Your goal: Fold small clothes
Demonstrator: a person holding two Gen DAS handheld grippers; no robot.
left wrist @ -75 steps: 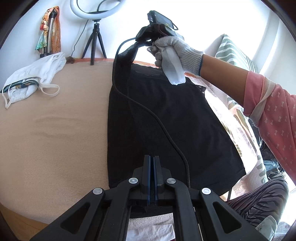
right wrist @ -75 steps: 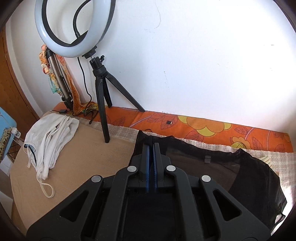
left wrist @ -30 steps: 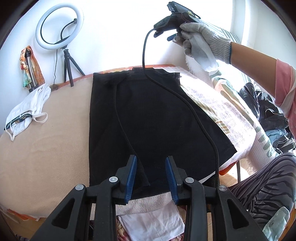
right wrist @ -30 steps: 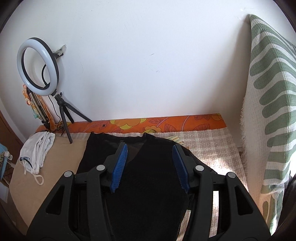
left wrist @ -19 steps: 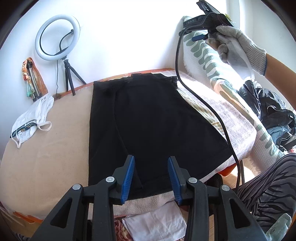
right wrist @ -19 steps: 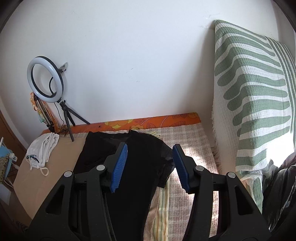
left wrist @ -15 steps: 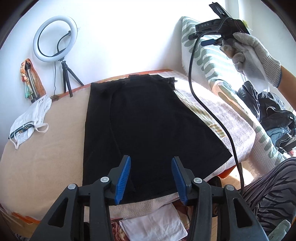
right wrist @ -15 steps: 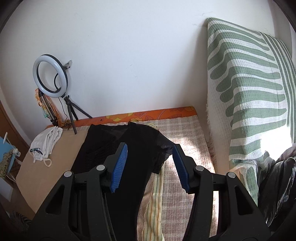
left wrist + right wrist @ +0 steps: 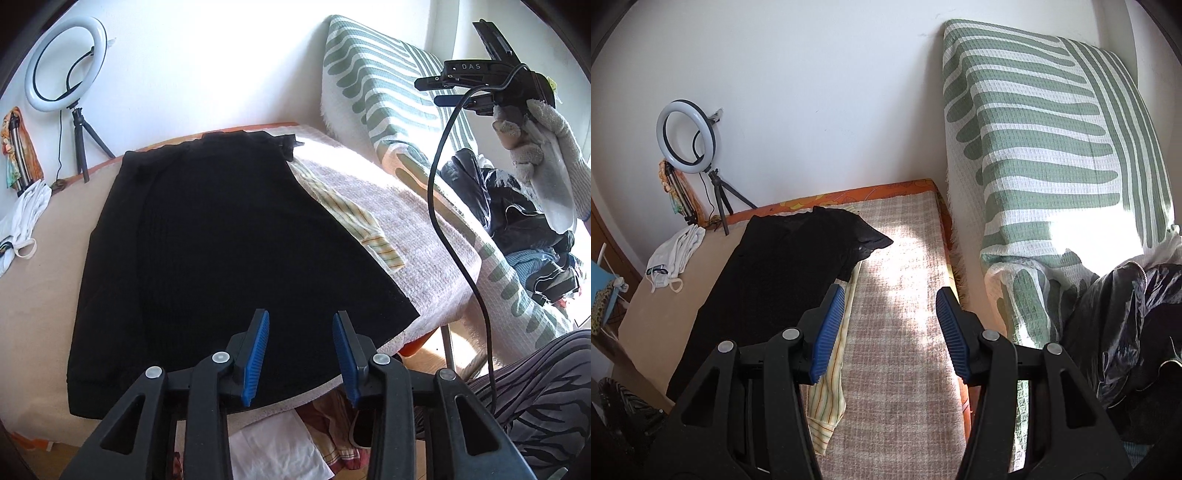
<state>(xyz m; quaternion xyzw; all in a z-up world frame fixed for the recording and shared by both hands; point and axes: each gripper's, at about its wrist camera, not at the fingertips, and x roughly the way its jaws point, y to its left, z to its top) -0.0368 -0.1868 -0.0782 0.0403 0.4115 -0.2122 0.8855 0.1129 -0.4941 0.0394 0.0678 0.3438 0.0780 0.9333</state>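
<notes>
The flat black knit garment [image 9: 221, 236] is spread on the bed ahead of and beneath the left tool [image 9: 300, 354], whose blue-padded jaws have just been closing yet are parted with nothing gripped between them. The right tool [image 9: 890, 328] is held released and empty above the checked pink blanket [image 9: 901, 369], the garment lying to its left. Beyond it a green-striped white cushion [image 9: 1045, 155] is propped to the right. A white gloved hand [image 9: 543, 147] is seen carrying the right tool.
</notes>
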